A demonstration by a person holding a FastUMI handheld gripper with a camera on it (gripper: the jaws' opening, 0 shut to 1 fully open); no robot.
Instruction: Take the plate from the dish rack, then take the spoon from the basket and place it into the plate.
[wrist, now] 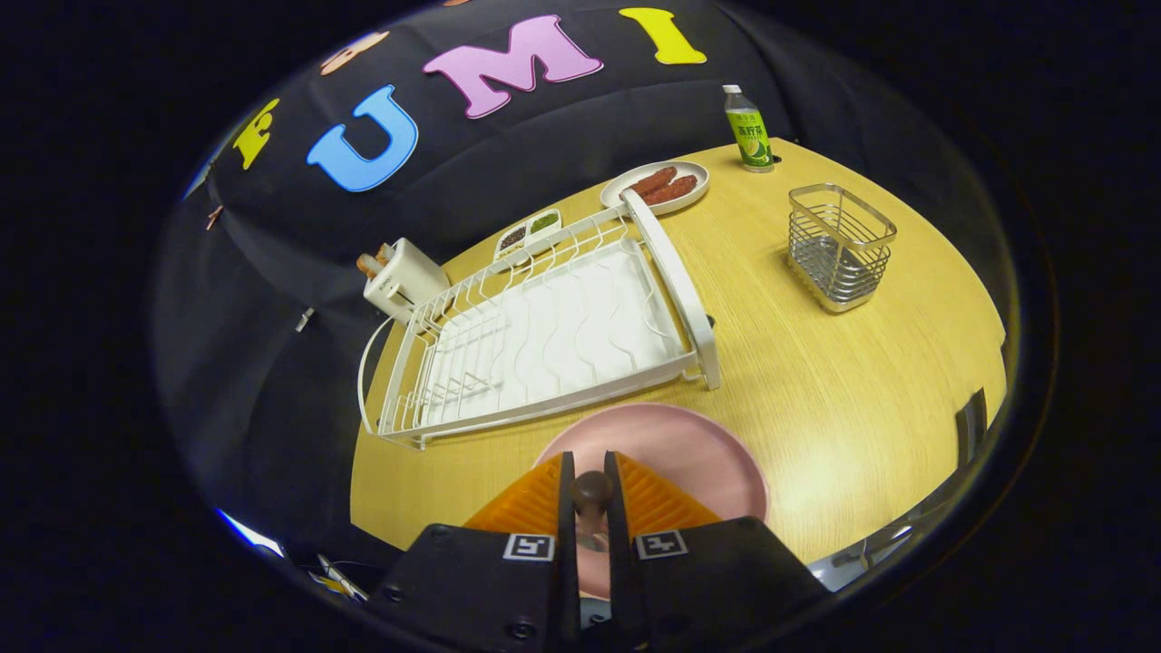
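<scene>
Between the fingers (pixel 591 494), 1 dark spoon (pixel 592 492) handle pinched narrow on both sides, above pink plate (pixel 698 462) at near desk (pixel 843 399) edge. Beyond plate, white dish rack (pixel 544 336); wire basket (pixel 839 245) toward far right corner.

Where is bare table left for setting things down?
Bare wood lies between rack and basket, and right of the plate. Crowded behind the rack: toaster, dishes. The gripper is shut on the spoon over the plate.

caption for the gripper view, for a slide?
Claw shut on the spoon over the pink plate, dish rack beyond.
</scene>
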